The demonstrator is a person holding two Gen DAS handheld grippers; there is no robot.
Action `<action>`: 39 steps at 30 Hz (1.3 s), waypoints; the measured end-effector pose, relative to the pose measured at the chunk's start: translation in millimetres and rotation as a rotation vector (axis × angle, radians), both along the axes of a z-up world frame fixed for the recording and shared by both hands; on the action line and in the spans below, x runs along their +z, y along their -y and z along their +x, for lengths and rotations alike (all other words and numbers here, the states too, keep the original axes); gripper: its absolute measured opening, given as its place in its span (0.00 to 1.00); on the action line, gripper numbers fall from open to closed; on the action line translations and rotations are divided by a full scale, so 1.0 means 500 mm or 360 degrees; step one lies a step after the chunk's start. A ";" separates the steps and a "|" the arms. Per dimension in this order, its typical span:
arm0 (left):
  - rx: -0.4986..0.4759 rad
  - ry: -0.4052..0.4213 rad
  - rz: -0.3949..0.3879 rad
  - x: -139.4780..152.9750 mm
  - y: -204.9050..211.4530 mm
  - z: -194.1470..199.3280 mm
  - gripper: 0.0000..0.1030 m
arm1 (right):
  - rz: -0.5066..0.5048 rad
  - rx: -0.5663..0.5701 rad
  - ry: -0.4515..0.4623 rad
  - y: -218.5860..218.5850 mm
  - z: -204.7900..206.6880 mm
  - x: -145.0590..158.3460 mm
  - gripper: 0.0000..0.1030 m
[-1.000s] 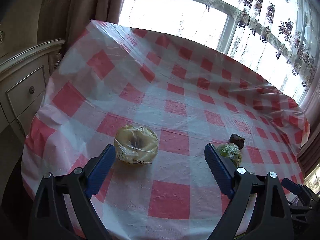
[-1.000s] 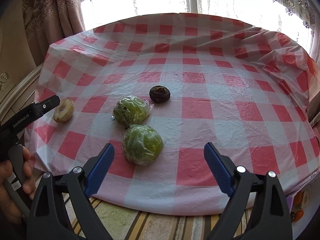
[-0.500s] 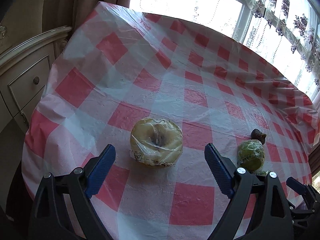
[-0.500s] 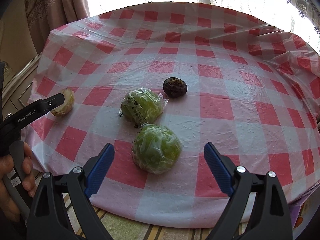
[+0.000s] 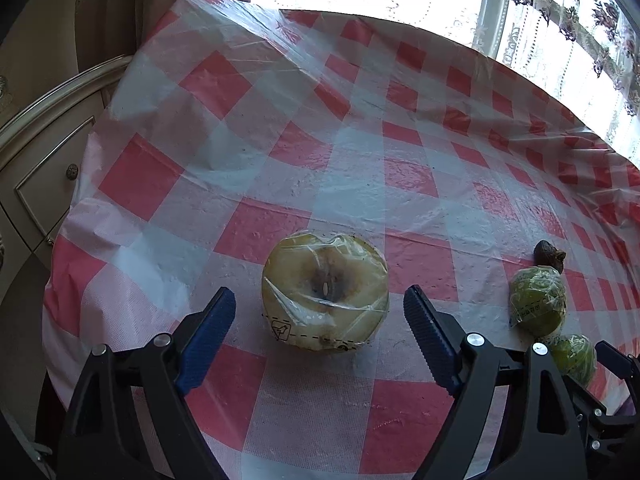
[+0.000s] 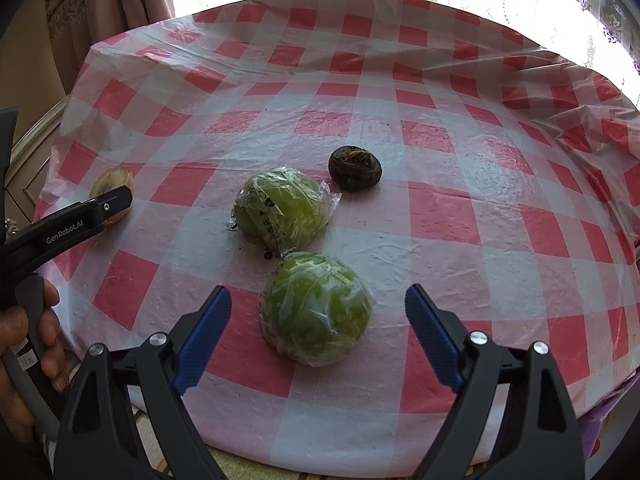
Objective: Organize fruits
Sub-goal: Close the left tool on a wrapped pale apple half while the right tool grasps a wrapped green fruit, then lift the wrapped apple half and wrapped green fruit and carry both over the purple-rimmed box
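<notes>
Halved apple point(image 5: 325, 296) (wrapped) cut-face up.

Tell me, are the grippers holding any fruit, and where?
Nothing is held yet. The left gripper is closing around the wrapped yellow fruit, the right gripper around the nearer wrapped green fruit; neither touches.

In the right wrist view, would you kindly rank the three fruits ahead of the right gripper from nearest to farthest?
1. Nearer wrapped green fruit, between the closing fingers, untouched.
2. Second wrapped green fruit, beyond, slightly left.
3. Dark shrivelled fruit, farthest, toward the window.
</notes>
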State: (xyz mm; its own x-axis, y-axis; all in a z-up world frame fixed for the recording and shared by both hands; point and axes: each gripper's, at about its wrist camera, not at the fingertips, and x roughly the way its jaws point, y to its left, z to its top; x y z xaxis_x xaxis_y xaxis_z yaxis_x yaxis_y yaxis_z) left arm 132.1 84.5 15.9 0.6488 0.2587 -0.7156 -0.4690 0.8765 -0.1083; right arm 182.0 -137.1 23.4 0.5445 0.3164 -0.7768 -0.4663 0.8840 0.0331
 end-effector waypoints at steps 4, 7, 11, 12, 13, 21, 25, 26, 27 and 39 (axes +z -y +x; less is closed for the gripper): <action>-0.0005 -0.0017 0.0006 -0.005 -0.001 0.004 0.73 | -0.0025 0.0011 -0.0025 -0.007 0.004 -0.010 0.71; -0.0026 -0.0027 0.0011 -0.008 0.001 0.008 0.66 | -0.0032 0.0014 -0.0038 -0.009 0.007 -0.015 0.66; -0.0048 -0.0032 -0.0012 -0.013 0.000 0.011 0.58 | -0.0042 0.0007 -0.0037 -0.009 0.007 -0.017 0.62; -0.0049 -0.0032 -0.0010 -0.014 0.001 0.011 0.58 | -0.0042 0.0005 -0.0035 -0.009 0.007 -0.017 0.61; -0.0050 -0.0030 -0.0010 -0.013 0.001 0.011 0.58 | -0.0039 0.0005 -0.0035 -0.008 0.006 -0.017 0.60; -0.0078 -0.0001 -0.0008 -0.010 0.010 -0.001 0.57 | -0.0031 0.0011 -0.0029 -0.008 0.002 -0.017 0.58; -0.0090 0.0026 0.0007 0.000 0.017 -0.012 0.57 | -0.0019 0.0010 -0.0028 -0.006 -0.003 -0.016 0.58; -0.0094 0.0030 0.0009 0.002 0.019 -0.014 0.57 | -0.0016 0.0010 -0.0027 -0.004 -0.006 -0.015 0.58; -0.0099 0.0034 0.0010 0.004 0.021 -0.017 0.57 | -0.0013 0.0008 -0.0027 -0.003 -0.008 -0.015 0.58; -0.0167 0.0076 0.0036 0.030 0.051 -0.040 0.57 | 0.0015 -0.0034 0.0012 0.026 -0.036 -0.001 0.58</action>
